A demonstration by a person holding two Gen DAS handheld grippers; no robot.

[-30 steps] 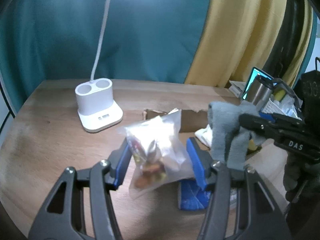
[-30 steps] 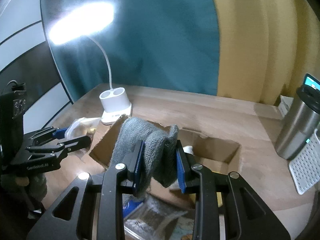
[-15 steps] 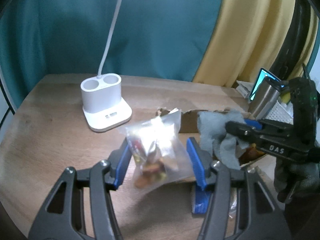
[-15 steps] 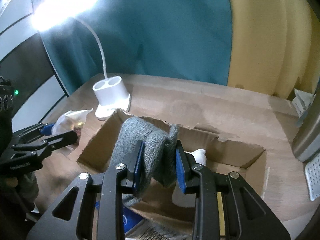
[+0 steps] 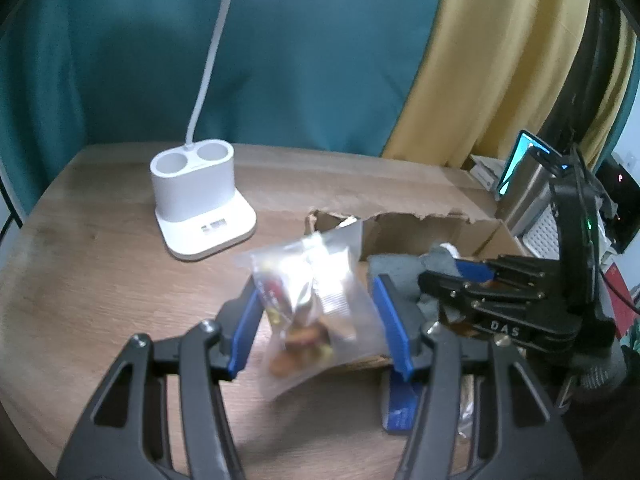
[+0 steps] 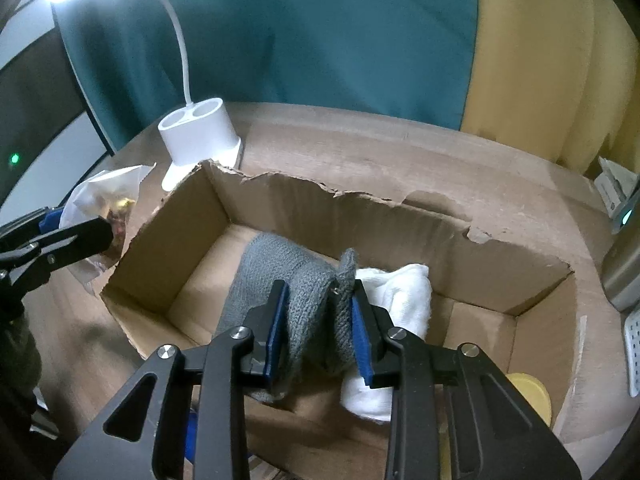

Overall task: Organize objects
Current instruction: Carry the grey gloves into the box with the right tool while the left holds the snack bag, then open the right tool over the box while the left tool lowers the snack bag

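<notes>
Right gripper (image 6: 318, 322) is clamped on a grey knit sock (image 6: 280, 276), w/ the blue pads pinching a bunched-up bit of it. It's down inside the torn cardboard box (image 6: 288, 208), and the rest of the sock drapes ahead and to the left of the gripper onto the box floor. Just right of that gripper, touching the sock, there's a white rolled cloth (image 6: 400, 292). Something yellow (image 6: 528, 392) sits in the box corner further right, prob a lid but it's half hidden so can't really say.

Left gripper (image 5: 316, 320) has a clear plastic snack bag (image 5: 308, 300) standing between its pads. The left pad is against the bag; the right pad looks a bit off it, but the bag is blurry, so I'd call it held, not 100% sure how tight. That bag is outside the box, up above the wood desk (image 5: 100, 264), w/ the box edge right behind it.

Ahead-left of the left gripper is a white lamp base (image 5: 200, 204) w/ two round cups. A steel tumbler (image 5: 524, 196) is way off to its right, past the box. A blue packet (image 5: 400, 404) lies under its right finger.
</notes>
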